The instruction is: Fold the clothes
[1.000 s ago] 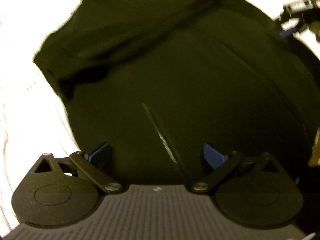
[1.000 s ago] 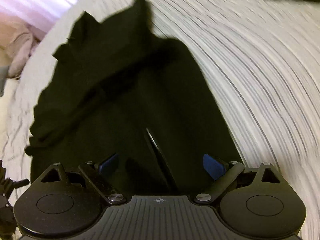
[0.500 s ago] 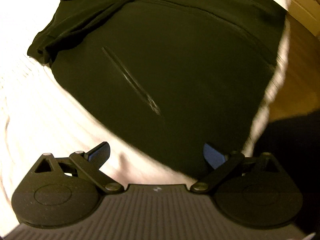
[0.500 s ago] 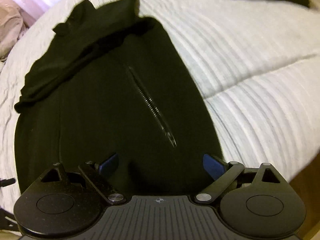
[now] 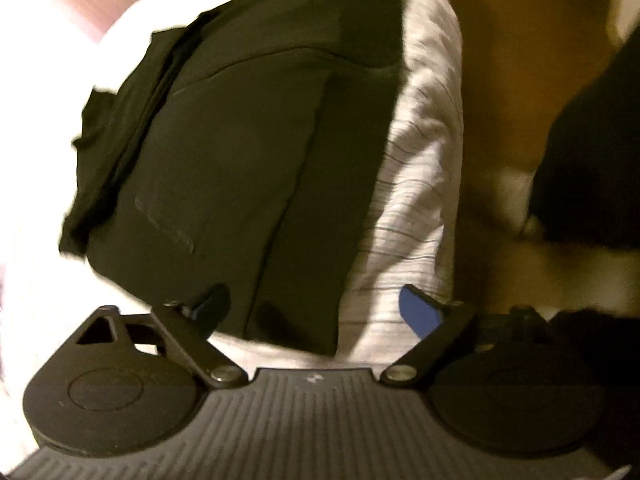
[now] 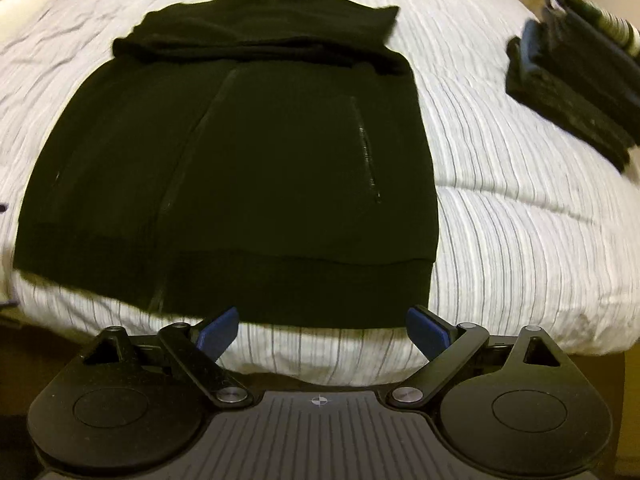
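Left wrist view: the left gripper (image 5: pixel 316 304), having drawn back from over the black zip-up sweatshirt (image 5: pixel 256 152), is hovering at the near edge of the white striped quilted bed cover (image 5: pixel 416 184), its blue-padded jaws spread wide and holding nothing. No readable writing is showing.

Right wrist view: the right gripper (image 6: pixel 320 330), likewise pulled back, is gaping wide and empty below the sweatshirt's (image 6: pixel 240 160) hem, the garment lying flat along the bed cover's (image 6: pixel 500 220) near edge. A folded dark clothing stack (image 6: pixel 572 76) is sitting toward the far right edge.
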Tool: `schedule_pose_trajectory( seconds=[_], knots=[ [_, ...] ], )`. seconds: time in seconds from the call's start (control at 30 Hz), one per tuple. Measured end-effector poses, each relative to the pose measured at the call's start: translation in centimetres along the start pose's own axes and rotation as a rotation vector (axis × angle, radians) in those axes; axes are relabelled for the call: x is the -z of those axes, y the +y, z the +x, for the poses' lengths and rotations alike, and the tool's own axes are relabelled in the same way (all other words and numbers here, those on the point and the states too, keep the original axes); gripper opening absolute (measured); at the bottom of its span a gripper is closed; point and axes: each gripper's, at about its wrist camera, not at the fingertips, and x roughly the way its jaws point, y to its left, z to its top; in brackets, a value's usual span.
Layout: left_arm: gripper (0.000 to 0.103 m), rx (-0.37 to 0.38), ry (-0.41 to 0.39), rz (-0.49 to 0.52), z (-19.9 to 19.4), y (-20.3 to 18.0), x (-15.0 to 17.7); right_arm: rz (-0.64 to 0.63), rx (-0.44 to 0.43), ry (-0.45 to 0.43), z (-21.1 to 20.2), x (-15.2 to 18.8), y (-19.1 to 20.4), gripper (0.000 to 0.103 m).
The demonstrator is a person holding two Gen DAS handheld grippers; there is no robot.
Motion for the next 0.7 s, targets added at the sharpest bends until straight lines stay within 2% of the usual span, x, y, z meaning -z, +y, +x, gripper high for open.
schedule_pose_trajectory(
  seconds=[0.13,0.2,0.33,0.4,0.53,0.6,0.7],
  knots=[
    [0.080,-0.093,0.038,0.054,2.4,-1.1,-0.9,-0.110,0.019,-0.016,0.4,1.1,-1.1,0.094],
    [0.080,-0.122,0.067,0.038,3.4,-1.0,-1.2,-0.193,0.026,-0.022,1.2,1.6,-1.8,0.094],
    [0.080,-0.161,0.125,-0.035,4.7,-0.8,-2.2,-0.464,0.019,-0.030,3.4,2.8,-3.0,0.094],
    [0.079,-0.200,0.148,-0.066,4.9,-1.1,-2.5,-0.614,-0.014,-0.050,4.6,4.1,-3.4,0.094],
    [0.080,-0.278,0.196,-0.129,5.4,-1.7,-3.1,-0.946,-0.043,-0.183,7.2,7.1,-4.6,0.094],
    [0.081,-0.317,0.220,-0.160,5.7,-2.0,-3.4,-1.054,-0.037,-0.256,8.3,8.4,-5.5,0.094],
    [0.081,-0.380,0.235,-0.173,5.8,-2.8,-3.7,-1.159,-0.039,-0.353,9.6,9.8,-7.2,0.078]
  ],
)
